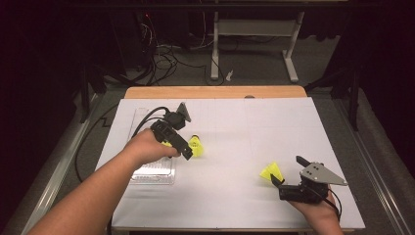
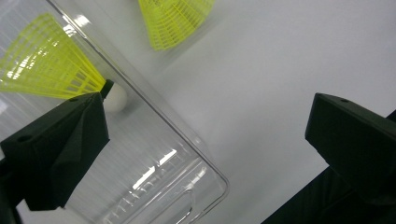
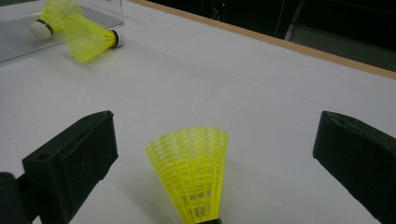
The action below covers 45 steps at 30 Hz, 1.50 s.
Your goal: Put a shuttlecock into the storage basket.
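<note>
While your right gripper (image 3: 210,154) stands spread wide on the bench (image 1: 235,196), a yellow shuttlecock (image 3: 192,170) lies between its jaws, untouched by either. Your left gripper (image 2: 205,140) is likewise spread, empty, over the corner of the clear tray (image 2: 187,186). One shuttlecock (image 2: 51,72) lies inside that tray, another (image 2: 173,21) just outside it.

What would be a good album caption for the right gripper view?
Open right tool framing a yellow shuttlecock on the white table.

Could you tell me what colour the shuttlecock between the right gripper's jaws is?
Yellow shuttlecock, best in the right gripper view.
</note>
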Tool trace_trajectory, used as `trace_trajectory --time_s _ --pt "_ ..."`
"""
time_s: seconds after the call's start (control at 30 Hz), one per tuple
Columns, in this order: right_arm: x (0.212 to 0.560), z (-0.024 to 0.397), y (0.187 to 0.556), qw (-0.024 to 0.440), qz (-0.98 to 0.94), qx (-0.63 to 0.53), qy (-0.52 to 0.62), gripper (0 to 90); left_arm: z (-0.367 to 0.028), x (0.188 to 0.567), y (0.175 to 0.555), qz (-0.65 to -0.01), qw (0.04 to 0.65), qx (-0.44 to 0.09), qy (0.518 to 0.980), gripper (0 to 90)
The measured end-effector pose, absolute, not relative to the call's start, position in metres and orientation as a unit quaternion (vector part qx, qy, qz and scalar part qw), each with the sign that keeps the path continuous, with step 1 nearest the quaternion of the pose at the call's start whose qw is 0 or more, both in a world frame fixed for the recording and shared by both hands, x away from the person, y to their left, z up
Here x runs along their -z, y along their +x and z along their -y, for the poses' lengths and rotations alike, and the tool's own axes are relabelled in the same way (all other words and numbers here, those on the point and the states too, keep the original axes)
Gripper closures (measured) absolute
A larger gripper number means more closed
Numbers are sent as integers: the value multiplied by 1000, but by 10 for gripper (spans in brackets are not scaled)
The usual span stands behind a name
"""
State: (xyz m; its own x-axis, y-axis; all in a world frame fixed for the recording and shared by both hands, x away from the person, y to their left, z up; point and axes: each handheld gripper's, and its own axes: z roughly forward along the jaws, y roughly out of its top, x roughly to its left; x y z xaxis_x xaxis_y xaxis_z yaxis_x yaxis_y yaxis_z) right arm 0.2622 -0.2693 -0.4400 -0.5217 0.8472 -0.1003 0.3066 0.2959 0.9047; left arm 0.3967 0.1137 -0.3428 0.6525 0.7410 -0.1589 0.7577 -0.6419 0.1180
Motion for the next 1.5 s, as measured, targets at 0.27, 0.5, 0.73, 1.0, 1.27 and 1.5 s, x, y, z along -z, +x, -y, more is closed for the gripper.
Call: trace_trajectory --time_s 0.27,0.5,0.73,1.0,1.27,1.5 --pt "439 270 261 299 -746 -454 385 4 -108 342 404 -413 89 49 905 12" --pt "439 270 261 297 -747 -454 385 4 -93 339 407 -402 88 52 910 12" --pt "439 271 260 298 -746 -455 384 4 -84 337 414 -395 90 53 913 25" --pt "439 271 260 298 -746 -455 384 5 -82 347 428 -396 89 51 912 50" --pt "439 271 260 298 -747 -454 384 4 -82 359 439 -397 93 63 911 120" --pt "439 272 260 298 -746 -454 385 4 -82 372 448 -397 88 67 911 195"
